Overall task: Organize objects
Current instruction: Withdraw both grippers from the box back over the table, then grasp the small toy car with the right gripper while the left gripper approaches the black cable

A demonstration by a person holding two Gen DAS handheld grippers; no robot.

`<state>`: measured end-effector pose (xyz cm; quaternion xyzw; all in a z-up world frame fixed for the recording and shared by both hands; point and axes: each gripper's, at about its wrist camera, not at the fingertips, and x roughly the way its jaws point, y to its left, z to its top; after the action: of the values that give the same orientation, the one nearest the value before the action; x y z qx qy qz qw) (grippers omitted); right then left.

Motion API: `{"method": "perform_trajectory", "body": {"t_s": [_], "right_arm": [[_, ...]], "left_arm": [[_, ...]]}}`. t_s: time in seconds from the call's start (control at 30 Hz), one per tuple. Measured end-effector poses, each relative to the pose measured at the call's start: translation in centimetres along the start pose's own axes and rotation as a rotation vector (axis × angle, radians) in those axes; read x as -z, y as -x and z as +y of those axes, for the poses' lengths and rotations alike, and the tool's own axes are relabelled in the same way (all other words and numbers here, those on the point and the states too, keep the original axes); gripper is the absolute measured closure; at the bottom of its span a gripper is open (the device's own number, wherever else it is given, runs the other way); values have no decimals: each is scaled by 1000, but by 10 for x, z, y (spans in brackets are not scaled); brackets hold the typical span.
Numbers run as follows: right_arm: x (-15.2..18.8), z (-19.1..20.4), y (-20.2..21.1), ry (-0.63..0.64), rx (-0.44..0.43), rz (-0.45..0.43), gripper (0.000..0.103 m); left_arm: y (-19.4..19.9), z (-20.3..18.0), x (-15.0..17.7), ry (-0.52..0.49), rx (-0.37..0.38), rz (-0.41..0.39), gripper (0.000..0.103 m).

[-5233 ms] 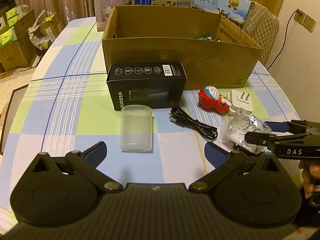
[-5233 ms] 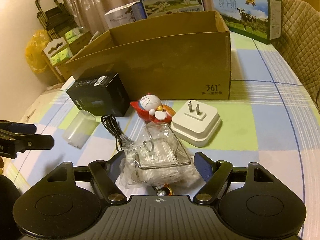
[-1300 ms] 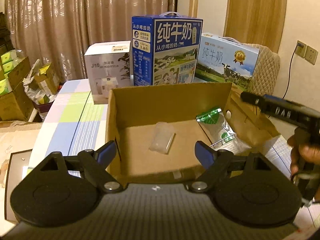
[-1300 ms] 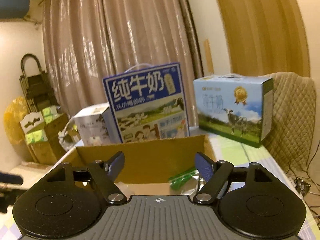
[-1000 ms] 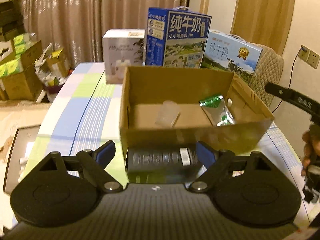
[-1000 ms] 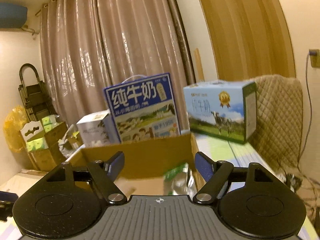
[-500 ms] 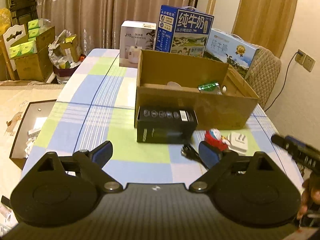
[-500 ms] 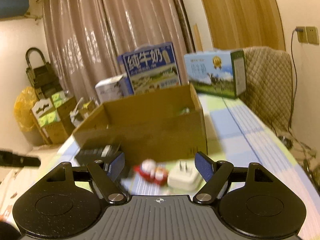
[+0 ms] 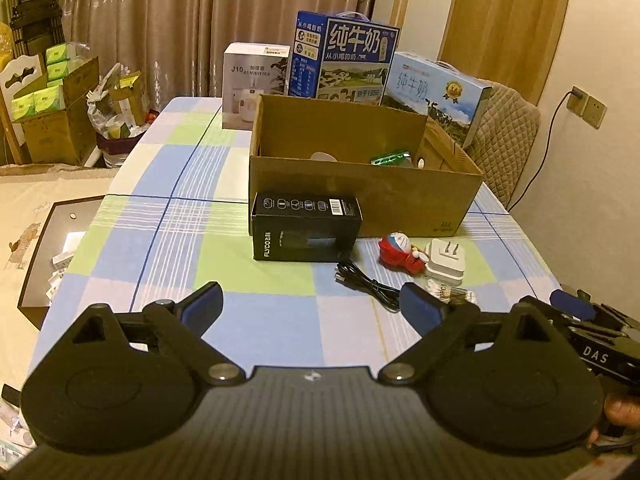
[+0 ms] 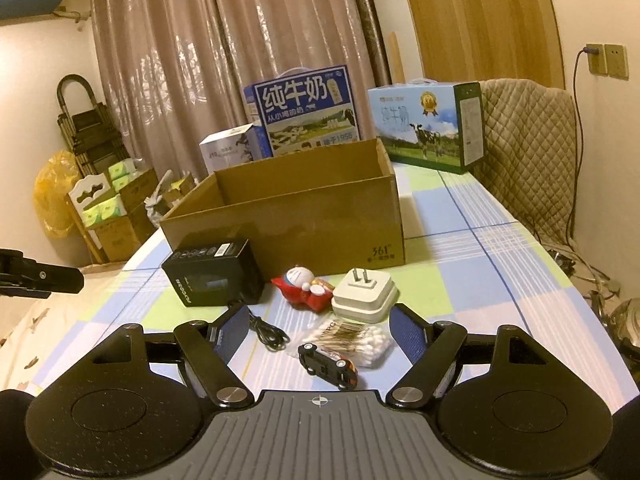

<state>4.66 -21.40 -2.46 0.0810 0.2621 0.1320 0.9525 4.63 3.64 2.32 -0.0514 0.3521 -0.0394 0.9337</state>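
An open cardboard box (image 9: 360, 196) (image 10: 312, 220) stands on the checked table; a clear cup and a green-topped bag lie inside. In front of it lie a black FLYCO box (image 9: 306, 227) (image 10: 214, 272), a black cable (image 9: 368, 285) (image 10: 266, 332), a red Doraemon toy (image 9: 400, 249) (image 10: 302, 284), a white plug adapter (image 9: 446, 262) (image 10: 365, 294), a cotton swab pack (image 10: 352, 338) and a toy car (image 10: 328, 365). My left gripper (image 9: 310, 300) is open and empty, near the table's front edge. My right gripper (image 10: 318, 330) is open and empty, straddling the swabs and car.
Two milk cartons (image 9: 346, 58) (image 10: 426, 126) and a white humidifier box (image 9: 254, 84) stand behind the cardboard box. A padded chair (image 10: 528, 152) is at the right. Cartons and bags are on the floor at the left (image 9: 56, 108).
Both grippers have pulled back and down from over the cardboard box to the table's front. The clear cup and plastic bag, earlier on the table, now lie in the box.
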Motion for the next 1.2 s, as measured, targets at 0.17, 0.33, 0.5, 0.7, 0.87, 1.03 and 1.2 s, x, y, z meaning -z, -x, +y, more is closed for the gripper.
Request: {"method": "perform_trajectory", "body": {"t_s": [0.17,0.33,0.5,0.7,0.87,1.03,1.2], "right_arm": [[2,0,-3,8,-7,16,28],[4,-3,-6,5,-1,33,28],[6,-4,-12,5,5,65,28],[10,-5,-27,21,7,135,28],[13,-3,-42,83,13,176,29],[15,1,-67,172,-6,229,33],[17,-1,-95,221,-9,302,47]], "left_arm": [[2,-1,0,-4,-4,1,9],[-1,-2,4,-4,-1,23,9],[-10,-4,7,-1,5,48,9],[-25,-8,8,-10,16,76,9],[-42,-11,6,-22,20,103,9],[-63,-13,7,-35,20,134,9],[-87,-15,5,-44,23,159,9]]}}
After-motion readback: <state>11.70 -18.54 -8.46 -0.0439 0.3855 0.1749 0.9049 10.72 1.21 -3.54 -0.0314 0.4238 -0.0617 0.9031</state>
